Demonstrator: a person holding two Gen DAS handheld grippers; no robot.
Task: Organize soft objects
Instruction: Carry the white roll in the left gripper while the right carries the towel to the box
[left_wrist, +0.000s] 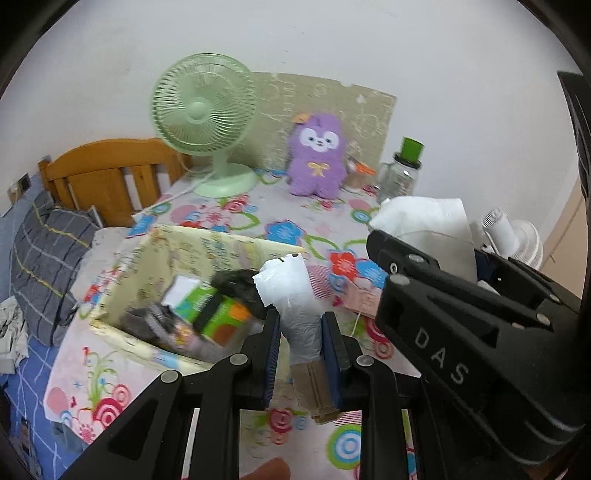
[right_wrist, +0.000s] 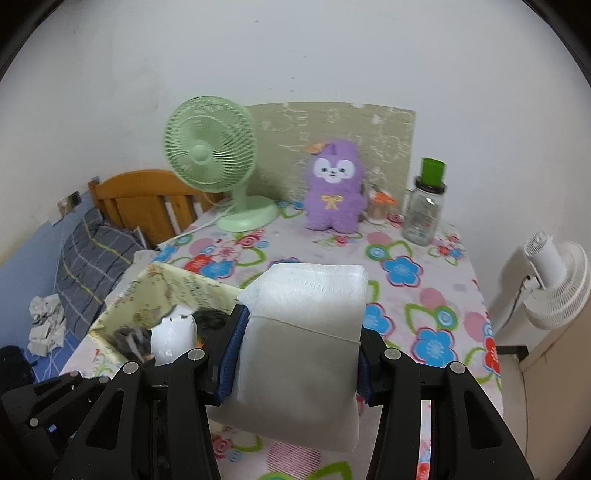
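My left gripper (left_wrist: 301, 343) is shut on a small white plastic packet (left_wrist: 291, 291) whose beige lower end hangs below the pads. It is held above the near right corner of a cream patterned box (left_wrist: 207, 243). My right gripper (right_wrist: 299, 343) is shut on a plump white soft pack (right_wrist: 306, 332), held above the floral table just right of the box (right_wrist: 177, 288). From the left wrist, that pack (left_wrist: 424, 218) and the right gripper (left_wrist: 380, 258) show close on the right. The box holds several items, among them a green pack (left_wrist: 218, 310) and something dark.
A purple plush toy (right_wrist: 334, 188) sits against the back wall between a green desk fan (right_wrist: 210, 147) and a green-lidded jar (right_wrist: 424, 206). A white fan (right_wrist: 554, 277) stands off the table's right edge. A bed with a wooden headboard (right_wrist: 147, 199) and grey pillow (right_wrist: 92, 266) lies left.
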